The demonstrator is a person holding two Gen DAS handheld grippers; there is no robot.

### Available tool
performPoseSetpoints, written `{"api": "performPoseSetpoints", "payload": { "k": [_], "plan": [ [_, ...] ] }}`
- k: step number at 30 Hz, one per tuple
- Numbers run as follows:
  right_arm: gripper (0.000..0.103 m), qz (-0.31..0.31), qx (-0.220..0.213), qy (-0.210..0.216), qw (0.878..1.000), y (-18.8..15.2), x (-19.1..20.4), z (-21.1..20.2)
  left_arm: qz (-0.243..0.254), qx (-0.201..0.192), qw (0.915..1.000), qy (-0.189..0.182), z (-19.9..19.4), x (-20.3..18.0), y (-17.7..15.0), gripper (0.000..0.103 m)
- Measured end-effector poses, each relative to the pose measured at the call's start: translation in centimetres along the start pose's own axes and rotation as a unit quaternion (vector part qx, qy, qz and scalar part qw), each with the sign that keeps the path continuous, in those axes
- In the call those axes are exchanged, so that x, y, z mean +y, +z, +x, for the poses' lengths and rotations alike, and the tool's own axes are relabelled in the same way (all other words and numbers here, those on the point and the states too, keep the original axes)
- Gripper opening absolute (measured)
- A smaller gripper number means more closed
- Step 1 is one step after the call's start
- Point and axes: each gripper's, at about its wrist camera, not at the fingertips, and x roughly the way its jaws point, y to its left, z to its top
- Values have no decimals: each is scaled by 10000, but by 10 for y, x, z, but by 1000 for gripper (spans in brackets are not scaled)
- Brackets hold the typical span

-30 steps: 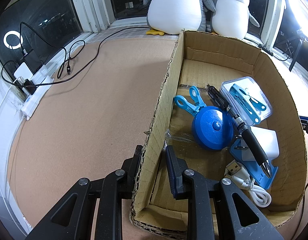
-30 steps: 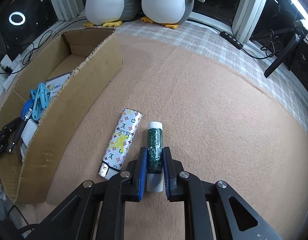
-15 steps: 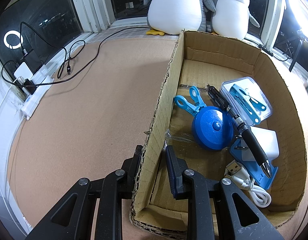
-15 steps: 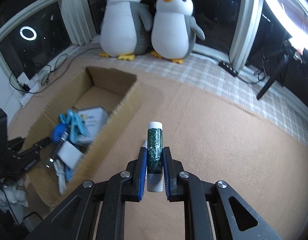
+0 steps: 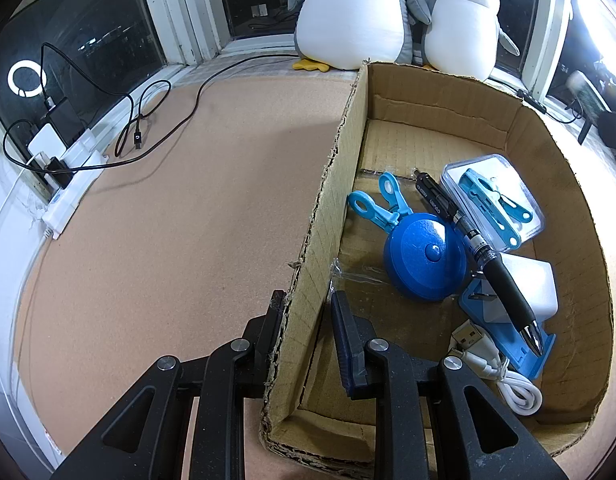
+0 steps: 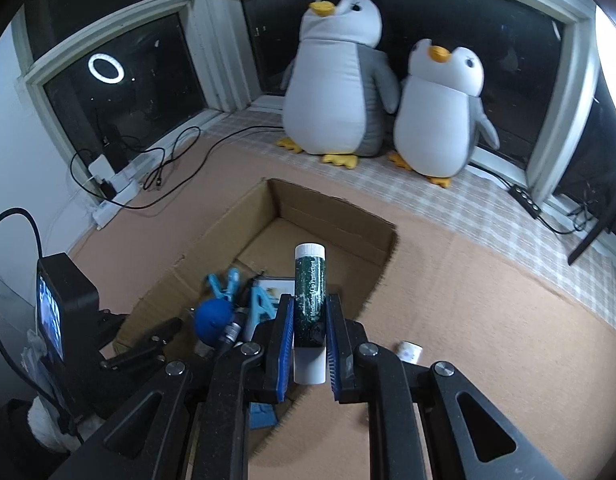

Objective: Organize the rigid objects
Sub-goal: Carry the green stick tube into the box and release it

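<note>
Green tube (image 6: 310, 304) clamped between our right gripper's (image 6: 307, 346) blue pads, held above the open cardboard box (image 6: 336, 220). Our left gripper (image 5: 308, 330) grips the box's left wall (image 5: 328, 200). Inside: blue round case (image 5: 426, 258), black pen (image 5: 480, 248), white cable (image 5: 504, 376).
</note>
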Motion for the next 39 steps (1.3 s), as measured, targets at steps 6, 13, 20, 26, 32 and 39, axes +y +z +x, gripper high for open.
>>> {"api": "performPoseSetpoints", "payload": {
  "k": [6, 13, 20, 26, 32, 39],
  "plan": [
    [14, -82, 137, 120, 9998, 4, 21, 21, 0, 3, 10000, -3, 0, 0, 0, 24],
    [14, -101, 320, 74, 9994, 6, 27, 41, 1, 1, 10000, -5, 0, 0, 0, 24],
    [23, -230, 382, 154, 9989, 3, 33, 46, -3, 3, 10000, 0, 0, 0, 0, 24],
    [60, -276, 316, 127, 9990, 3, 38, 45, -3, 2, 10000, 1, 0, 0, 0, 24],
    [60, -146, 283, 95, 9994, 4, 30, 40, -3, 3, 10000, 0, 0, 0, 0, 24],
    [60, 139, 159, 102, 9997, 0, 4, 19, -6, 2, 10000, -3, 0, 0, -1, 24]
  ]
}}
